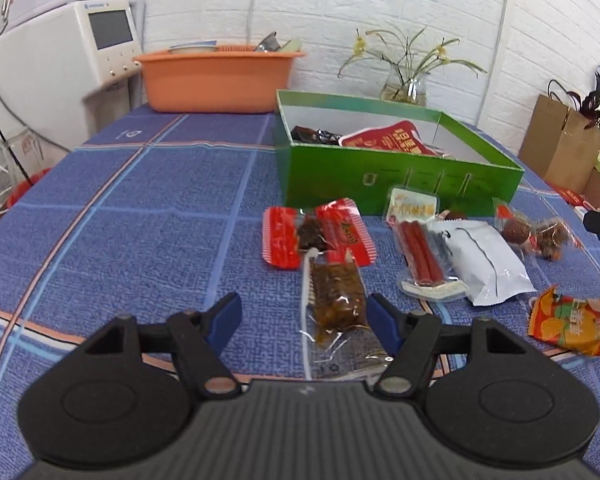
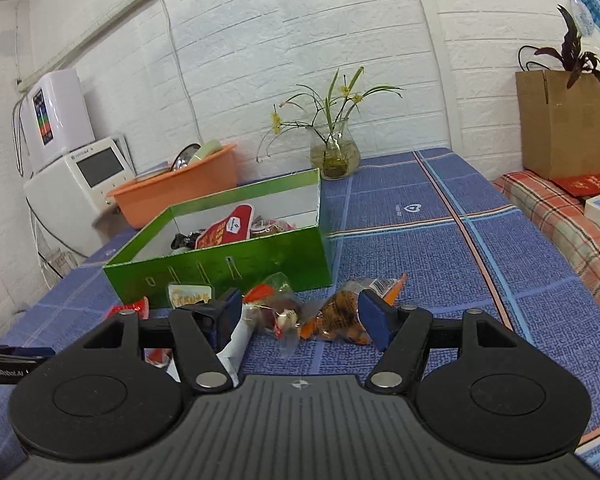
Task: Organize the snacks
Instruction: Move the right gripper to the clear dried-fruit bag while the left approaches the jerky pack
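Observation:
A green box [image 1: 384,178] stands open on the blue checked tablecloth, with a red packet [image 1: 392,142] and a dark packet inside; it also shows in the right wrist view [image 2: 220,264]. Loose snacks lie in front of it. My left gripper [image 1: 303,316] is open, its fingers either side of a clear packet of brown snack [image 1: 336,300]. Beyond lie a red packet [image 1: 318,236], a sausage packet [image 1: 418,254], a white pouch [image 1: 484,260] and an orange packet [image 1: 568,322]. My right gripper [image 2: 298,316] is open around two clear packets [image 2: 276,312] [image 2: 338,318].
An orange basin [image 1: 216,78] and a glass vase with a plant [image 1: 406,88] stand at the table's back. A white appliance [image 1: 60,60] is at the left. A brown paper bag [image 2: 560,124] and a plaid surface [image 2: 560,220] are at the right.

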`<state>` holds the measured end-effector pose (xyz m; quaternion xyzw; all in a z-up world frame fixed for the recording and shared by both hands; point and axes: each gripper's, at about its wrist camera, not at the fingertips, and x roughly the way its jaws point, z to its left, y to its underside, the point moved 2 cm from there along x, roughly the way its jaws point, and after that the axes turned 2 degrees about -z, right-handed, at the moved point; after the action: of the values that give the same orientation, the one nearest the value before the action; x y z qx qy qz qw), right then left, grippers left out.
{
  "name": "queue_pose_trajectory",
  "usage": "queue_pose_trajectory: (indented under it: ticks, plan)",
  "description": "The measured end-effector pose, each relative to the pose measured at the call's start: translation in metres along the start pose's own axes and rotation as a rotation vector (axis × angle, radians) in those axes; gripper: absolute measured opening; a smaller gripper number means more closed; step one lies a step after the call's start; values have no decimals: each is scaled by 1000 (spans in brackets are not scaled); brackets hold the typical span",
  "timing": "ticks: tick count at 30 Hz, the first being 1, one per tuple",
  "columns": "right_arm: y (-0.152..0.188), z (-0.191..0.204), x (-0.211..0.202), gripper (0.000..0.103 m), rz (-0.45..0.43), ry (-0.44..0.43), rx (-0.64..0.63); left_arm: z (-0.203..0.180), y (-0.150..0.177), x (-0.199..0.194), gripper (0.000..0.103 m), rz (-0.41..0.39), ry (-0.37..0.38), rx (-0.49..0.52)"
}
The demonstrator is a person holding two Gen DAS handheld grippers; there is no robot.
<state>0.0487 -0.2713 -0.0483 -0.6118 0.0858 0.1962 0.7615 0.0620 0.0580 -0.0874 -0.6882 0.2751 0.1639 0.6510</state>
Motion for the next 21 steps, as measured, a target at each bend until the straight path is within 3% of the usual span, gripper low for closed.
queue_pose_trajectory:
  ticks: [3, 7, 10, 16, 17, 18, 19, 21]
  plan:
    - [-6, 12, 10, 103, 1, -52, -151, -5, -1, 15, 69, 33, -19, -11]
    - [-7, 28, 45, 103, 120, -134, -344, -12, -2, 28, 69, 50, -33, -10]
    - [-1, 25, 74, 103, 224, -136, -394, -16, -2, 30, 69, 48, -48, 16]
    - [1, 25, 99, 103, 279, -140, -441, -24, -1, 33, 69, 37, -35, 75]
    - [2, 25, 101, 102, 282, -142, -450, -26, 0, 33, 66, 35, -25, 88]
    - [4, 24, 104, 100, 298, -142, -456, -28, 1, 31, 52, 25, -4, 101]
    - [7, 25, 105, 91, 300, -138, -474, -28, 1, 30, 46, 22, 13, 104]
    - [10, 28, 101, 89, 279, -112, -524, -29, 2, 29, 46, 22, 40, 121]
